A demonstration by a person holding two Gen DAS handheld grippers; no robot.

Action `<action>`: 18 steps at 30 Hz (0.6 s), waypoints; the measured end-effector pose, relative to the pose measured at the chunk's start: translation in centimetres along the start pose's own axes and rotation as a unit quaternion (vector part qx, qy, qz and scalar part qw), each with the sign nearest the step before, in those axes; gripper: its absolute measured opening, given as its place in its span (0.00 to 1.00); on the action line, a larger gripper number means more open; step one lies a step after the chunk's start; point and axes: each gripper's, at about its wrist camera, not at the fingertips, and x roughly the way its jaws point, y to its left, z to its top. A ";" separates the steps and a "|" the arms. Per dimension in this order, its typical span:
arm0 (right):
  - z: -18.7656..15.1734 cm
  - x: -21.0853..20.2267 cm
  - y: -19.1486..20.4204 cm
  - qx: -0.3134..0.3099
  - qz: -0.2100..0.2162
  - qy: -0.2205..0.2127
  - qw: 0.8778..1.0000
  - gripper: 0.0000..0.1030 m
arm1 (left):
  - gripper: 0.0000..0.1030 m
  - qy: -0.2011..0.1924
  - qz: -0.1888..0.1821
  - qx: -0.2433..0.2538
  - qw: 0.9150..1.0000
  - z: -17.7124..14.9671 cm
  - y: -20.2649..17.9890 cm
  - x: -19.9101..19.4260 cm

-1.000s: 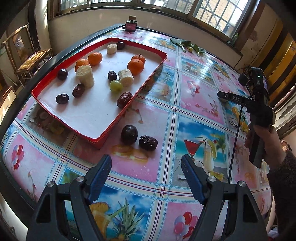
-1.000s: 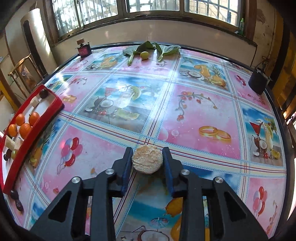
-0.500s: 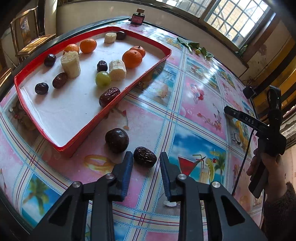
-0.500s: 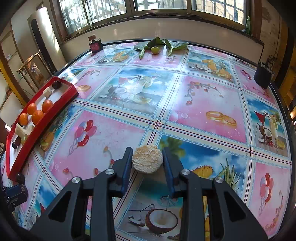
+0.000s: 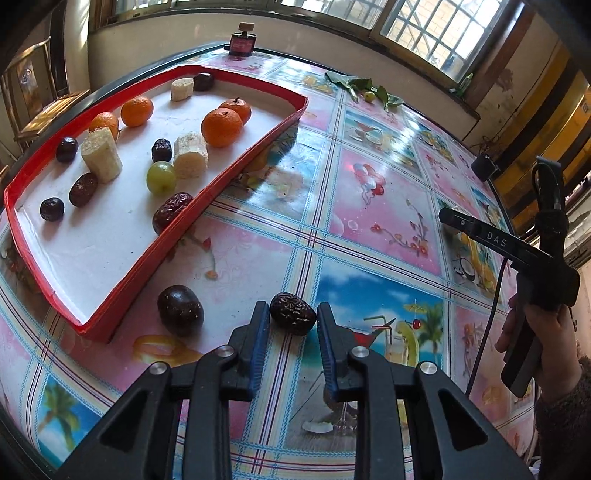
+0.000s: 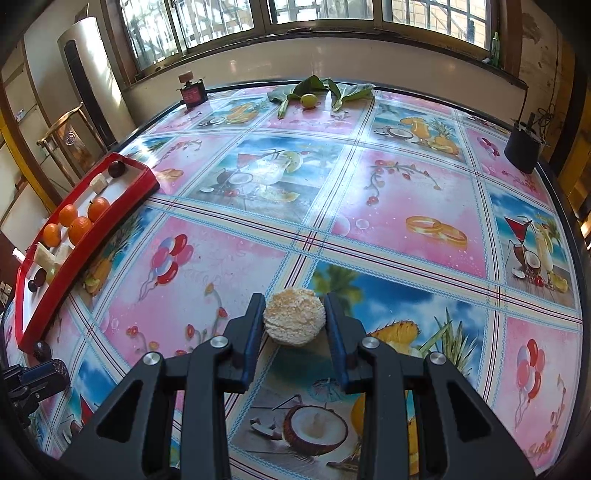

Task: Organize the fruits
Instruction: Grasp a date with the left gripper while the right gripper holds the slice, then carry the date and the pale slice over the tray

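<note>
Left gripper [image 5: 291, 317] pinching a wrinkled date [image 5: 293, 314] beside the red tray [image 5: 236, 170], right gripper [image 6: 294, 320] clamped on a banana chunk [image 6: 294, 321] above the table [image 6: 388, 206]

The tray [image 5: 236, 173] sits on the desk [image 5: 369, 206], holding oranges [image 5: 221, 126], banana pieces [image 5: 190, 155], a grape [image 5: 161, 177] and dates [image 5: 83, 189]. Just outside the tray's near corner lie a plum [image 5: 180, 310] and, right of it, a wrinkled date [image 5: 292, 313].

Daylight pours through the barred windows [image 6: 321, 14], leaving white glare on the glossy tablecloth [image 5: 369, 206]. Both fisheye views stay sharp at centre, bend strongly, and darken at the corners.
</note>
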 end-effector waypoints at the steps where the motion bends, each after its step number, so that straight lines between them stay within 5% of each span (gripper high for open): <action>1: -0.1 -0.2 0.0 -0.001 -0.002 -0.002 1.000 0.33 | 0.24 -0.001 0.000 0.006 1.000 0.0 -0.2 0.0; 18: -5.4 -6.2 1.3 0.029 -0.009 -0.004 1.000 0.33 | 0.25 -0.009 -0.053 0.085 0.995 0.5 -2.8 -0.5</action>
